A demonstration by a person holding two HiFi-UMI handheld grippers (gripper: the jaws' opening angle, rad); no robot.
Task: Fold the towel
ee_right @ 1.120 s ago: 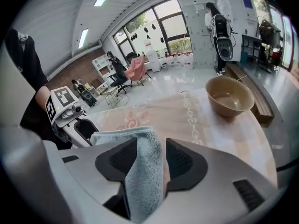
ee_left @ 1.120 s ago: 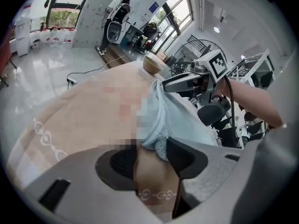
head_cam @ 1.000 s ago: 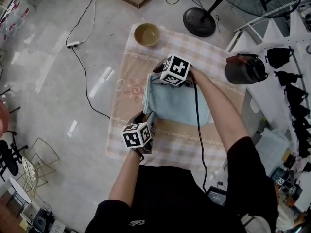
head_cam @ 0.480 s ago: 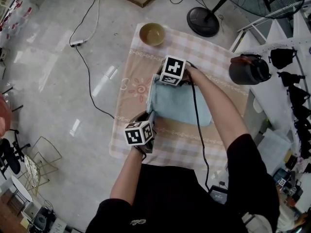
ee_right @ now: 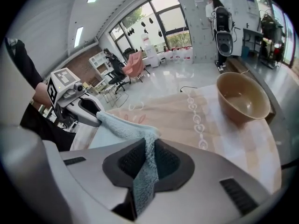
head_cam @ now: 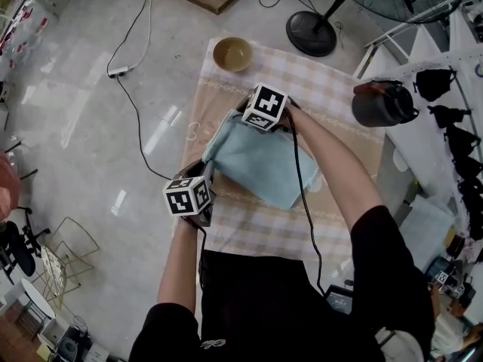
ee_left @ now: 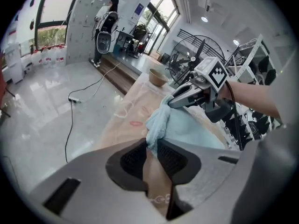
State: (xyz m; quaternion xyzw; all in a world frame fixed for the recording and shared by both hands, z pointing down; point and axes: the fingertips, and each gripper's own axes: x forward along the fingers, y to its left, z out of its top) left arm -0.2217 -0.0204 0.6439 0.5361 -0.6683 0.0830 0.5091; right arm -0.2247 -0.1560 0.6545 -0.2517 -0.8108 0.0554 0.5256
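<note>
A light blue towel [head_cam: 260, 161] lies folded on a checked pink and beige tablecloth [head_cam: 332, 89]. Its left edge is lifted and stretched between my two grippers. My left gripper [head_cam: 205, 170] pinches the near left corner, which bunches between its dark pads [ee_left: 133, 158]. The far left corner is held by my right gripper [head_cam: 241, 115], and the towel [ee_right: 126, 127] hangs down through its jaws. Both pairs of jaws have just been closing, and each now presses on the cloth. From the left gripper view [ee_left: 152, 150] the right gripper [ee_left: 187, 94] shows ahead; from the right gripper view [ee_right: 150, 160] the left gripper [ee_right: 86, 111] does.
A tan bowl [head_cam: 232, 53] stands at the tablecloth's far edge. A black fan base [head_cam: 311, 33] sits beyond it, and a dark kettle [head_cam: 381, 105] stands to the right. A cable with a plug strip [head_cam: 117, 69] runs over the glossy floor on the left.
The left gripper has moved out to the left with the towel's near corner, so the left edge is lifted and pulled askew. Both grippers' jaws have closed on the corners. The right gripper stayed put.
</note>
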